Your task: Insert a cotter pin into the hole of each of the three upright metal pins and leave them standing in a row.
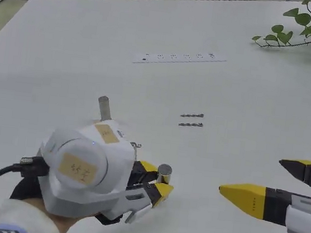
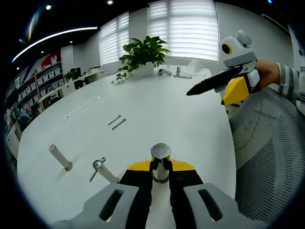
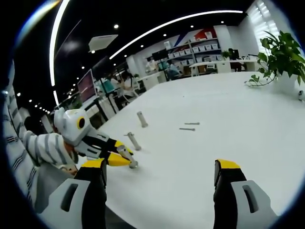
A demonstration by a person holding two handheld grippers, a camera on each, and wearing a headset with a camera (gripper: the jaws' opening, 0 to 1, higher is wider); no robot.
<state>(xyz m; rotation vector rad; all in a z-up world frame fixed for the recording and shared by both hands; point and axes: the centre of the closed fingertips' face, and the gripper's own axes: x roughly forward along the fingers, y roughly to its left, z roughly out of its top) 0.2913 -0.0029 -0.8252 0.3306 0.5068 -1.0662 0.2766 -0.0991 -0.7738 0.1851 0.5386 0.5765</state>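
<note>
pin (image 2: pixel 161 153) stands clamped in left gripper (image 2: pixel 161 168); right gripper (image 3: pixel 161 167) gapes wide.

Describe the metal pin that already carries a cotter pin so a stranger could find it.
On the white table, look just left of the left gripper in its own view. The middle metal pin of three stands there, the one with a wire cotter pin through its head.
</note>
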